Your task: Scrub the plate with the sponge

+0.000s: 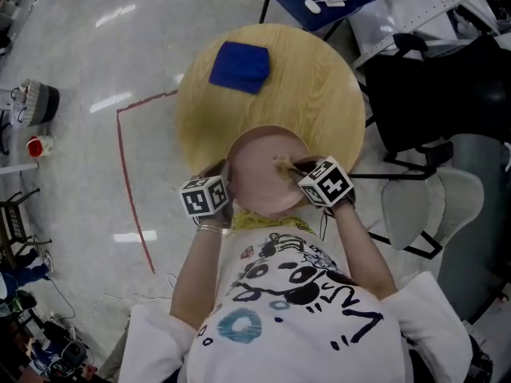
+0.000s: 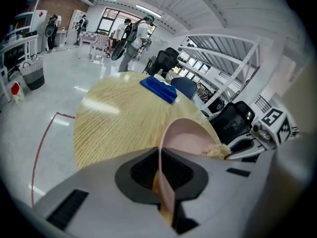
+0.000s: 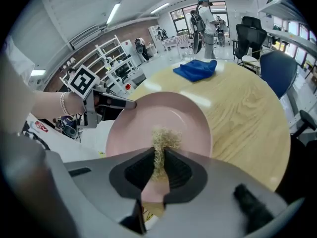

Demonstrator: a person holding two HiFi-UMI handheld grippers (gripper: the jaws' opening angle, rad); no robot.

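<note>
A: What is the biggest thing here?

B: A round wooden table (image 1: 319,86). At its near edge is a pink plate (image 1: 259,166), part of it hanging out past the wood toward the person.

A: Is the plate lying flat on the table?

B: I cannot tell. It is held by its rim.

A: Anything else on the table?

B: A folded blue cloth (image 1: 239,66) on the far side, well apart from the plate.

A: And the tools?

B: The left gripper (image 2: 163,175) has its jaws nearly together, pinching the plate's left rim, which runs edge-on between them. The right gripper (image 3: 159,170) has its jaws narrow, clamped on a straw-coloured sponge (image 3: 165,139).

A: Where is the sponge?

B: Its frayed end sticks out past the jaws and meets the plate's inner face, near the middle.
</note>
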